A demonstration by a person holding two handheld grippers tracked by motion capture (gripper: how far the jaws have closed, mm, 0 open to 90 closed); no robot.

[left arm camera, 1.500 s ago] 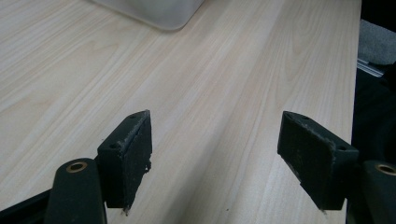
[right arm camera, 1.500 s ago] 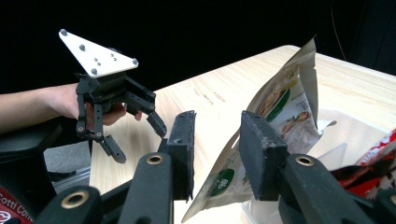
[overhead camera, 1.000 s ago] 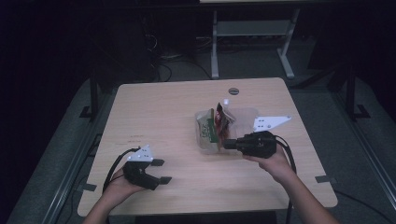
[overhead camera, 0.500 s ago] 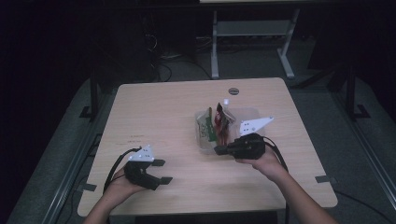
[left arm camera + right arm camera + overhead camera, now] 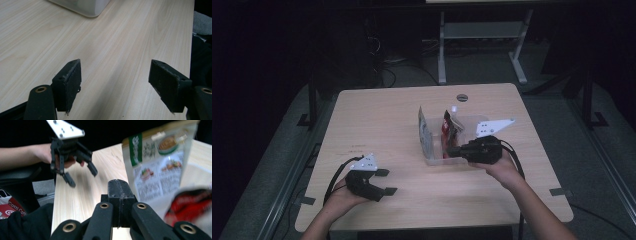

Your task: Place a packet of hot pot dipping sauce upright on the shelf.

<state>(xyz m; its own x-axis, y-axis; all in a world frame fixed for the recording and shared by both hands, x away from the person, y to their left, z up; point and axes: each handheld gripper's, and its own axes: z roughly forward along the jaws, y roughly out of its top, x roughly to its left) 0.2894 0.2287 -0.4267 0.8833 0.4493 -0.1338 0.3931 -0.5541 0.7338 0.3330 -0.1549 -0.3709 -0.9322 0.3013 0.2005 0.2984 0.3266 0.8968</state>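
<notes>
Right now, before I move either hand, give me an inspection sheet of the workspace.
Surface: light wooden table, with a round grommet near its far edge.
Job's things: clear plastic bin right of centre, holding an upright white-and-green printed pouch and a red packet.
Clutter: nothing seen.
Grippers: left gripper open with nothing between its jaws, low over the near left of the table; right gripper shut with nothing in it, at the bin's near right side, by the red packet.
Cables: a black cable trails from the left gripper.
Surroundings: dark room, grey floor, white metal frame beyond the table.
</notes>
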